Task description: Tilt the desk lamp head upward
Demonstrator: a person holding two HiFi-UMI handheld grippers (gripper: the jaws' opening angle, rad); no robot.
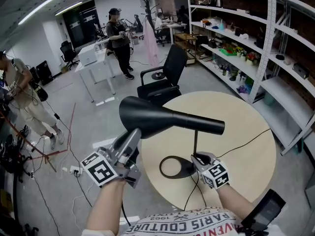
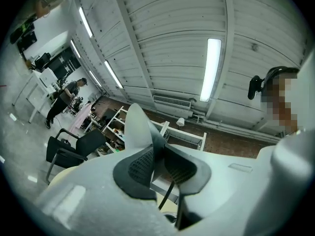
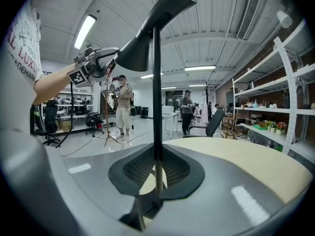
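A black desk lamp stands on the round beige table (image 1: 246, 127). Its cone-shaped head (image 1: 167, 119) lies roughly level over the ring base (image 1: 174, 167), with the wide mouth at the left. My left gripper (image 1: 134, 135) reaches up from below left and is shut on the rim of the shade (image 2: 138, 127), which sits between its pads (image 2: 142, 166). Down near the base, my right gripper (image 1: 199, 159) is shut on the thin upright stem (image 3: 156, 82). The right gripper view looks up the stem to the lamp head (image 3: 152, 23) and the left gripper (image 3: 96, 63).
The lamp's black cable (image 1: 246, 141) runs across the table to the right. A black office chair (image 1: 165, 77) stands just behind the table. Metal shelving (image 1: 266, 43) lines the right side. A person (image 1: 118, 38) stands by white desks at the back, and another person (image 1: 22, 100) at the left.
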